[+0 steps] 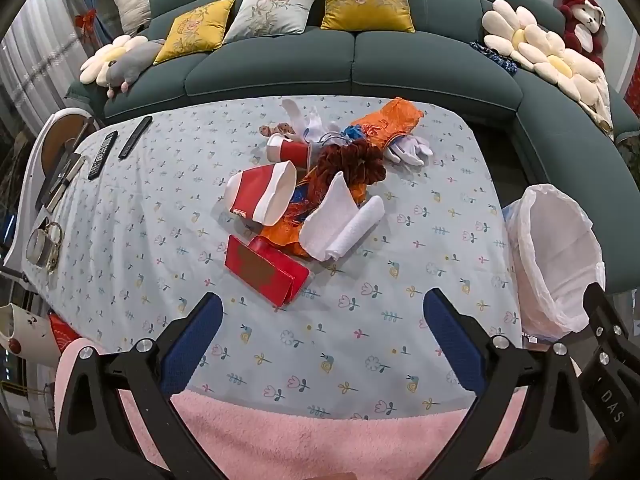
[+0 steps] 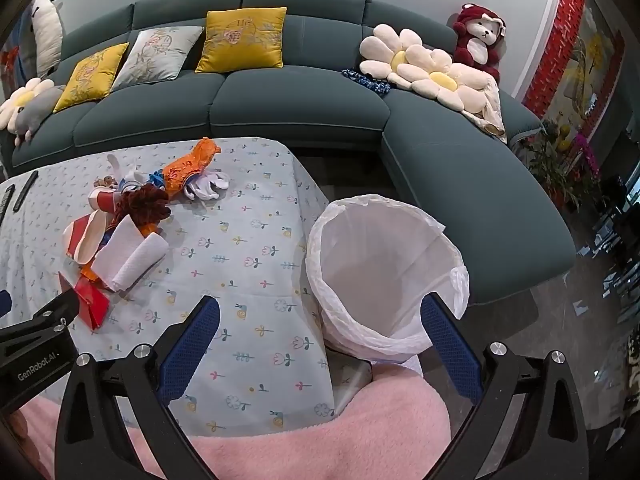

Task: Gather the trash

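Note:
A heap of trash lies mid-table: a large red-and-white paper cup (image 1: 260, 196) on its side, a smaller red cup (image 1: 290, 150), white paper towels (image 1: 338, 220), a flattened red carton (image 1: 266, 270), orange wrappers (image 1: 386, 124), a brown pompom (image 1: 354, 160) and white gloves (image 1: 408, 148). My left gripper (image 1: 322, 338) hovers open over bare cloth in front of the carton. A white-lined bin (image 2: 384, 272) stands at the table's right edge. My right gripper (image 2: 320, 342) is open, straddling the table edge and the bin's near rim. The paper towels (image 2: 130, 258) and the carton (image 2: 90, 300) show at its left.
Two remotes (image 1: 118, 148), a clock (image 1: 42, 242) and dark items lie along the table's left edge. A pink fluffy sleeve (image 1: 320, 436) fills the near foreground. A teal sofa (image 1: 352, 68) with cushions and plush toys runs behind and to the right of the table.

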`<state>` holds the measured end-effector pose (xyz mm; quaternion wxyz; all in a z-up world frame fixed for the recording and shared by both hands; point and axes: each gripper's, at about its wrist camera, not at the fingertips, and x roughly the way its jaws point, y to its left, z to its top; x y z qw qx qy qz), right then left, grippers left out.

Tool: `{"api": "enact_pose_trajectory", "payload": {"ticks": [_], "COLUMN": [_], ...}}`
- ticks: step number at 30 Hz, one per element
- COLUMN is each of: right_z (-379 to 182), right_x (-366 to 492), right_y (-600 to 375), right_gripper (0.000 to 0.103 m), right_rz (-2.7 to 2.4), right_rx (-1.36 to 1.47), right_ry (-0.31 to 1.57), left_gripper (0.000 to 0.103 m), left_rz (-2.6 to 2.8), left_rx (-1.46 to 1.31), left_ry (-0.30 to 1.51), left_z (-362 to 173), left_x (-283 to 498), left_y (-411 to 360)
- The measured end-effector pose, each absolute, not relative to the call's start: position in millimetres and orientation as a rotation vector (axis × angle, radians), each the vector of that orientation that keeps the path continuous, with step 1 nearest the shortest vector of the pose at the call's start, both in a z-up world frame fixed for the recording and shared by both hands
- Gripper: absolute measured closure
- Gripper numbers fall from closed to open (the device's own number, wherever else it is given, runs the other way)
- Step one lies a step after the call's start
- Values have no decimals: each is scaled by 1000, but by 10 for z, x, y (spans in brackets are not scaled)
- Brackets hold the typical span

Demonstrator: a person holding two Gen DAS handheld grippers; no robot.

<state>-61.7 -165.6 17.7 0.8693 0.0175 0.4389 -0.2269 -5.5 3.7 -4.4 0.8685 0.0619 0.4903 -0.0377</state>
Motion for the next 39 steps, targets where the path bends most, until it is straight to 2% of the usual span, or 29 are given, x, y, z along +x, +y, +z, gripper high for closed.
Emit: {"api": "enact_pose_trajectory", "payload": {"ticks": [39], "right_z": [176], "right_x": [-611], "right_y": [-1664], "right_gripper": [7], "right_rz": [-471], "right_rx": [40], "right_ry": [919], "left_gripper": [7], "left_rz": [-136], "left_rx": [146], "left_ry": [1005], "left_z": [-14], "left_x": [-48], "left_y": [-30]}}
